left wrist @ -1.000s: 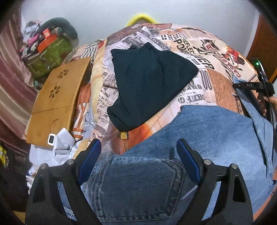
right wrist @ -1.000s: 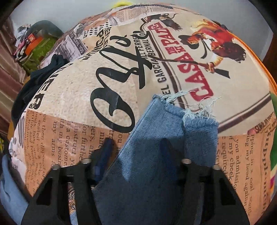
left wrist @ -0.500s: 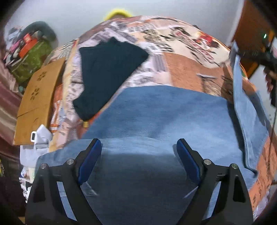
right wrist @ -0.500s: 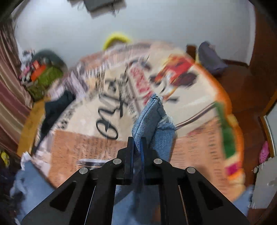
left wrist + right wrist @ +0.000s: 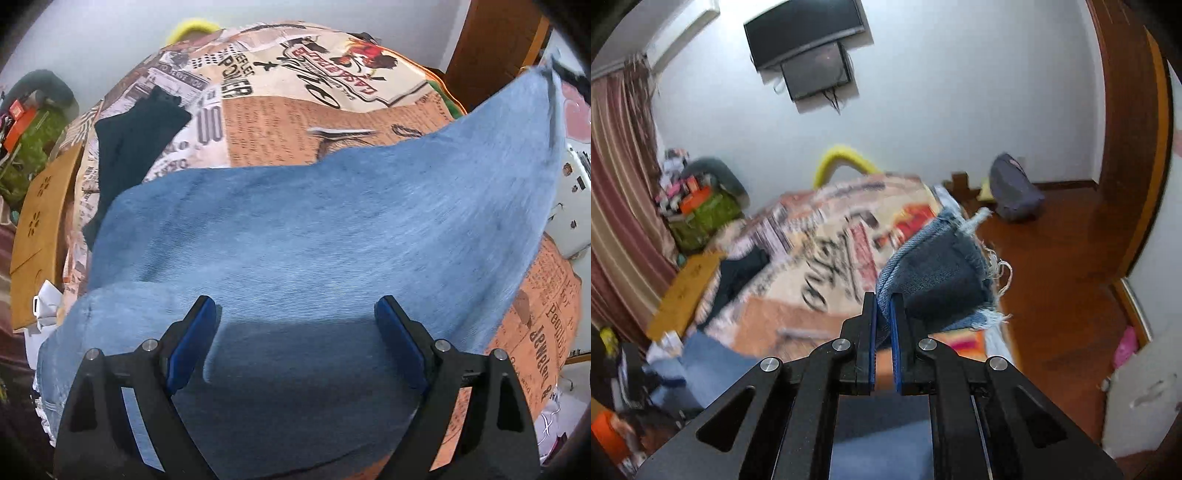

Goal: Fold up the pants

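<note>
Blue jeans (image 5: 295, 236) lie across the newspaper-print bedspread (image 5: 295, 122), with one end lifted toward the upper right. My left gripper (image 5: 295, 325) is open, fingers wide apart just above the denim, holding nothing. My right gripper (image 5: 882, 317) is shut on the frayed leg hems (image 5: 938, 280) of the jeans and holds them raised above the bed. The rest of the jeans (image 5: 709, 365) shows at lower left in the right wrist view.
A dark folded garment (image 5: 129, 147) lies on the bed's left part. A wooden lap tray (image 5: 40, 221) sits at the left edge. A green bag (image 5: 705, 218) and curtain stand at left. Wooden floor (image 5: 1052, 302) with a grey backpack (image 5: 1015, 192) lies to the right.
My right gripper closed on the leg hems and lifted them high off the bed. The denim now stretches up to the right. My left gripper stayed open over the jeans.
</note>
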The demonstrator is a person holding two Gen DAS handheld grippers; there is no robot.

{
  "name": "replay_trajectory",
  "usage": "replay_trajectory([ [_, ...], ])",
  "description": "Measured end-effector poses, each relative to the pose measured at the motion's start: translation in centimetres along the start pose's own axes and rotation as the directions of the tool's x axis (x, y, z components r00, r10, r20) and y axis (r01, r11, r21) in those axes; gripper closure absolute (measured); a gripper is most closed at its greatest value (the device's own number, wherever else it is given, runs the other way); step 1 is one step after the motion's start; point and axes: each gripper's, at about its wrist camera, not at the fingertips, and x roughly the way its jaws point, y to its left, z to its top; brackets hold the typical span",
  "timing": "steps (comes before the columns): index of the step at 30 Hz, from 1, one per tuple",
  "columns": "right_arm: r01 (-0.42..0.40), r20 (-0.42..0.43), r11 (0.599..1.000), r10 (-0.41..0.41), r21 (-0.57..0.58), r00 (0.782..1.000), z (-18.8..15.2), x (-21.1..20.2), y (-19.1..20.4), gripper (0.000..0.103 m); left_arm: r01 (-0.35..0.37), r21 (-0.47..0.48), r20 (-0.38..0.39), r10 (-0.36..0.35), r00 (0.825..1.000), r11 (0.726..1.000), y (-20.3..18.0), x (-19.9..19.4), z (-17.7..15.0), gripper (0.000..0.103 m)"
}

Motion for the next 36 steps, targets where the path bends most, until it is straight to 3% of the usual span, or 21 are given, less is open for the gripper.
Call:
replay_trajectory([
  [10,0.067,-0.195,0.988,-0.038,0.140,0.980,-9.5,1.9,-5.7,0.097,-0.008,0.015,0.018,0.008,1.000,1.000,-1.4,-0.5,-1.1,0.014],
  [17,0.161,-0.320,0.979,-0.114,0.122,0.941,-14.2,2.9,-6.5,0.090,-0.004,-0.003,0.044,0.004,0.999,1.000,-0.8,-1.2,-1.8,0.014],
  [20,0.189,-0.310,0.980,-0.163,0.058,0.937,-13.9,1.7,-5.2,0.089,-0.003,-0.016,0.064,0.004,0.998,1.000,-0.2,-1.9,-2.2,0.014],
  [25,0.195,-0.204,0.981,-0.196,-0.025,0.959,-12.1,-0.8,-1.8,0.077,-0.001,-0.077,0.137,0.011,0.990,0.997,2.3,-4.5,-2.9,0.014],
  [27,0.157,-0.160,0.987,-0.161,-0.041,0.974,-11.2,-1.4,0.1,0.070,-0.006,-0.115,0.172,0.026,0.985,0.993,3.9,-5.9,-3.3,0.014],
  [31,0.057,-0.088,0.992,-0.068,-0.112,0.994,-9.1,-1.5,5.6,0.066,-0.044,-0.209,0.240,0.095,0.966,0.977,8.4,-9.2,-4.7,0.014],
  [36,-0.098,-0.054,0.977,0.089,-0.191,0.995,-7.4,0.2,12.9,0.064,-0.107,-0.347,0.276,0.211,0.938,0.932,15.2,-12.2,-7.8,0.009],
])
